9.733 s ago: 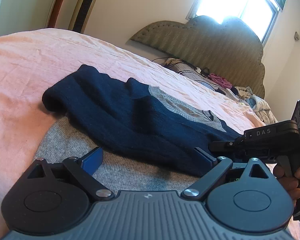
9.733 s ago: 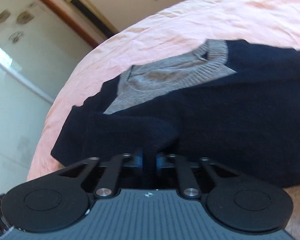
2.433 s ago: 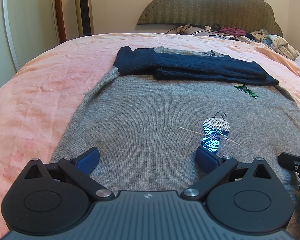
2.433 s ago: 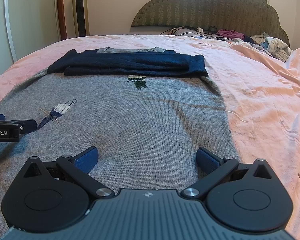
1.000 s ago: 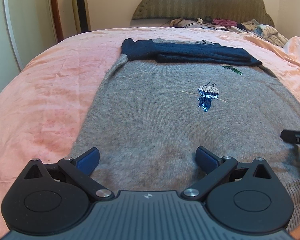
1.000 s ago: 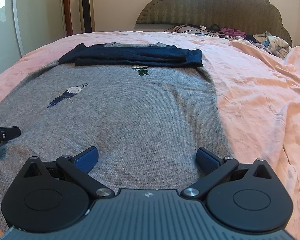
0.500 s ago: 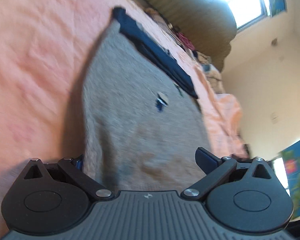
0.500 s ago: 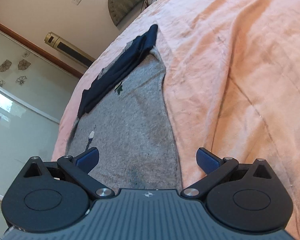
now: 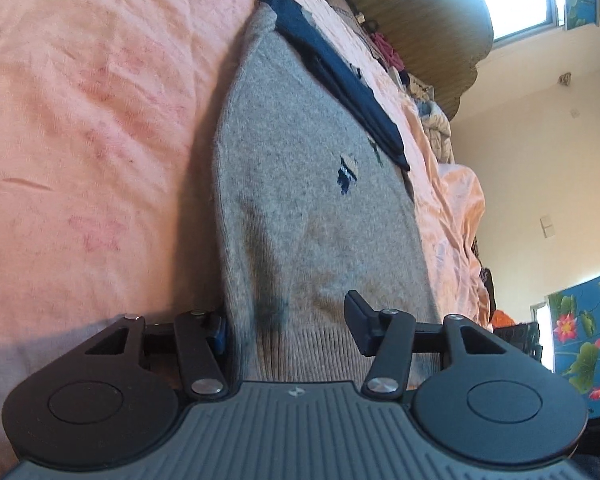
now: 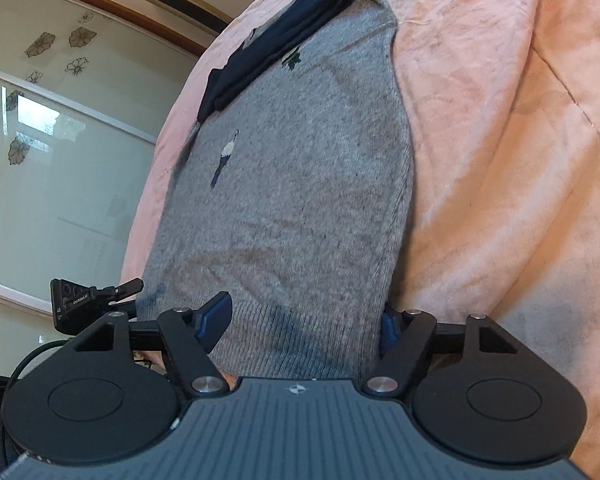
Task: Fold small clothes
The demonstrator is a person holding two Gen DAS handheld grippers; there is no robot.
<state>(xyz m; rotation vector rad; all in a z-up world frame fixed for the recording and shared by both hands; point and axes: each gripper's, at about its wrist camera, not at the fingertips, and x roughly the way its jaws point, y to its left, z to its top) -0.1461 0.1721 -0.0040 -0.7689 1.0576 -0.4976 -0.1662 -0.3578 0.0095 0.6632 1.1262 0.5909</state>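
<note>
Both rolled sideways: left hand-held gripper (image 9: 288,326) and right hand-held gripper (image 10: 304,320) closing astride sweater (image 9: 300,184) hem corners.

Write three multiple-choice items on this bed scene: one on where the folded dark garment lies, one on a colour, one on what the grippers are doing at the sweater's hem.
1. Where does the folded navy garment lie?
A. Across the far end of the grey sweater
B. Beside the ribbed hem
C. On the floor

2. What colour is the bedsheet?
A. White
B. Pink
C. Green

3. How do the left gripper and right gripper stand at the ribbed hem?
A. Both lifted high above the bed
B. Both clamped on the navy garment
C. Each at a hem corner, jaws closing with the knit between them

Key: 1 A, the navy garment lies over the sweater's top, farthest from both cameras. 2 B, pink cloth surrounds the sweater in both views. 3 C, each view shows one finger under the sweater's edge and one above, with hem fabric in the gap.
</note>
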